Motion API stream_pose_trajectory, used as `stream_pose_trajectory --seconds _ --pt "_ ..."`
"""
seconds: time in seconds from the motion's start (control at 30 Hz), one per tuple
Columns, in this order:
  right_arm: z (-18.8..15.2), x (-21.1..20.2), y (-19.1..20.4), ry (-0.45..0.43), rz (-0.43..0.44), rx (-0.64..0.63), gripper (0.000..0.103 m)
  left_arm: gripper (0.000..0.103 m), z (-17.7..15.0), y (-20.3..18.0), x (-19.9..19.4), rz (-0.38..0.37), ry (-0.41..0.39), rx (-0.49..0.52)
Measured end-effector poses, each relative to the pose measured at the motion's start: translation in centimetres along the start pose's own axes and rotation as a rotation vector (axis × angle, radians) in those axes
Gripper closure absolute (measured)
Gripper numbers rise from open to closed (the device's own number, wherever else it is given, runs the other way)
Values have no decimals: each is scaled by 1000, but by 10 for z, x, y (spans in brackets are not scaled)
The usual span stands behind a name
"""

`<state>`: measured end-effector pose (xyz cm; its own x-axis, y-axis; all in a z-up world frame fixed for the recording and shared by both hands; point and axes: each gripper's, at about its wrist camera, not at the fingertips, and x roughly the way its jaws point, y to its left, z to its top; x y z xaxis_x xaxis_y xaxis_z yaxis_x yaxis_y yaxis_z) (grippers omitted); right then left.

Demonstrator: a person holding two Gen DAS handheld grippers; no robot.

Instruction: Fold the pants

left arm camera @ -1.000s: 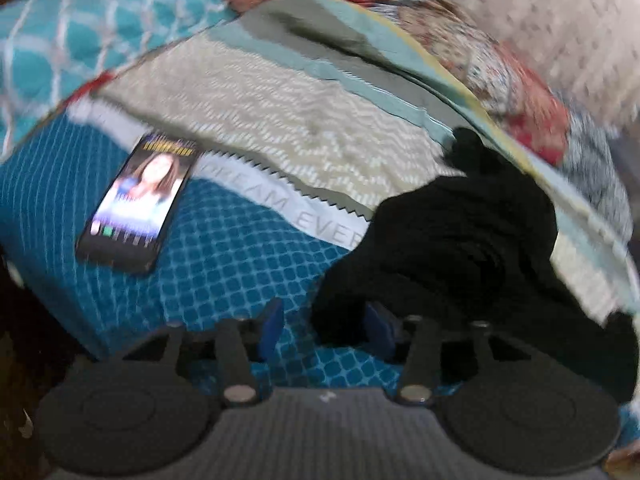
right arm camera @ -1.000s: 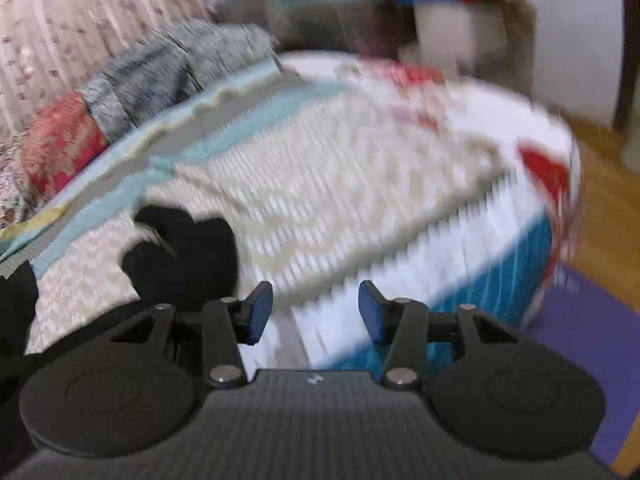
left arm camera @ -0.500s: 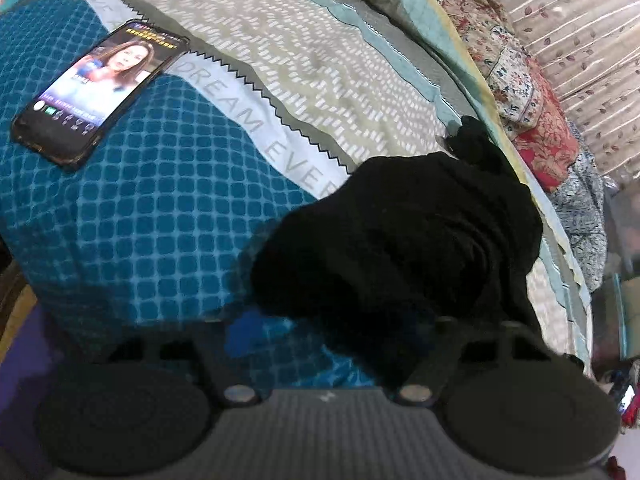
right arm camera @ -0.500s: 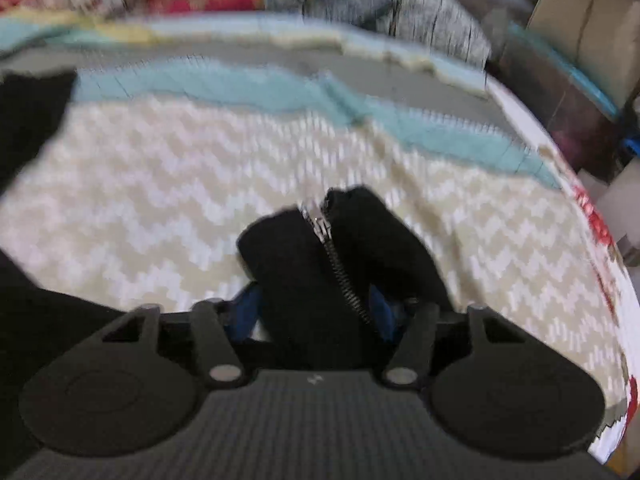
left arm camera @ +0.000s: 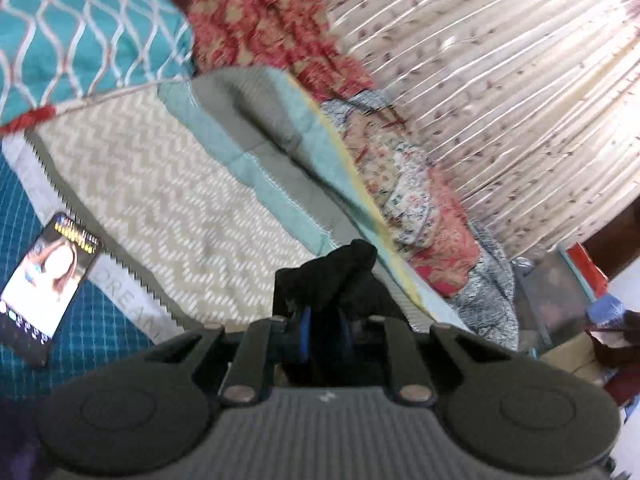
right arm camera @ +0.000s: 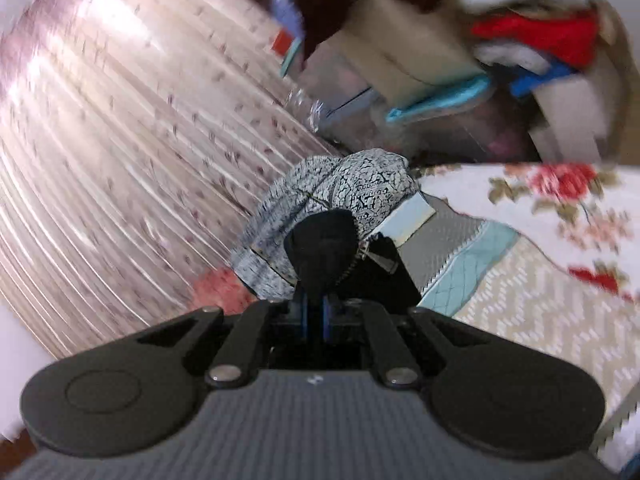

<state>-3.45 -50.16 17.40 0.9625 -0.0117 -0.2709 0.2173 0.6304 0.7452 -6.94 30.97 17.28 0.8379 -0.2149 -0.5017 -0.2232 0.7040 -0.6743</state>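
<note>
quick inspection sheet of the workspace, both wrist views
surface: bed with a patchwork quilt, zigzag cream panel beside teal grid panel
job's things: black pants bunched between both tools; a zipper shows in the right wrist view
clutter: lit phone lying on the quilt; teal patterned pillow; red floral bedding; grey crackle-print cloth
grippers: left tool shut on the pants; right tool shut on the pants; both have just been closing
cables: nothing seen
surroundings: pleated floral curtain; stacked boxes and bins, blurred
</note>
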Motion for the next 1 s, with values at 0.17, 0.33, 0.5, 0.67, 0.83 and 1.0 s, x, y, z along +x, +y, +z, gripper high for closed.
stream_pose_trajectory --seconds 0.17,0.33,0.5,0.67,0.83,1.0 --pt "-52 -24 -77 99 -71 153 94 89 -44 39 23 156 175 20" --pt "-123 -56 -168 170 -308 432 90 85 -107 95 44 299 338 -70" --pt "-133 -107 -178 -49 -265 642 72 71 -93 92 12 222 259 -79" --pt "-104 -113 -109 -116 -309 355 72 66 -56 85 -29 167 80 -52" --pt "-106 -32 5 106 -111 39 72 66 -18 65 14 151 62 42" --pt "-168 75 138 378 31 -368 62 65 0 53 106 137 146 151"
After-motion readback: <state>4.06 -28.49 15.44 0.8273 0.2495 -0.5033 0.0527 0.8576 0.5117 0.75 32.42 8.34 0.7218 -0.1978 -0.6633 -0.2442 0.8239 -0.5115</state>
